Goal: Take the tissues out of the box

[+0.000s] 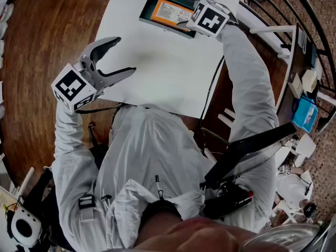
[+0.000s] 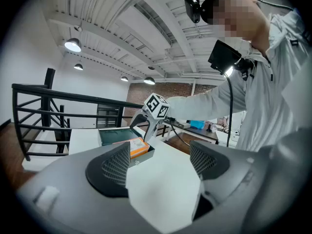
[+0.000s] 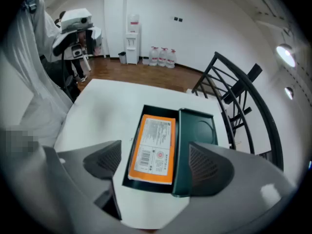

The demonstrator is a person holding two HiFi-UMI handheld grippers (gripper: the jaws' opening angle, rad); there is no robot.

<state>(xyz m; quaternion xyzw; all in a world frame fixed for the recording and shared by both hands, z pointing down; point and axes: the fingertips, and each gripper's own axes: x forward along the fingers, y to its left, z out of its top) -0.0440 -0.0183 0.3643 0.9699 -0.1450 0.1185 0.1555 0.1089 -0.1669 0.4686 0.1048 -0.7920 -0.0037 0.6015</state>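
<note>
Both wide open and empty: the right gripper (image 1: 188, 10) is hovering over the orange tissue pack (image 3: 152, 150) in the green box (image 3: 197, 130), while the left gripper (image 1: 125, 55) is idling at left. The pack is probably light, soft and slick, so pinch across its long sides.

Head view: far end of box (image 1: 149, 7) is cut off by top edge of pic. Right gripper (image 1: 188, 9) covers right part of box and of tissue pack (image 1: 167, 12); contact btwn fingers and pack can't be told.

Right gripper view: near corner of box lid (image 3: 197, 128) is hidden behind the right-hand finger (image 3: 209, 165). Label print on pack is too small and blurred to read.

Left gripper (image 2: 158, 167) view: near end of box is hidden behind the left-hand finger (image 2: 114, 167); only one corner of pack shows past it.
</note>
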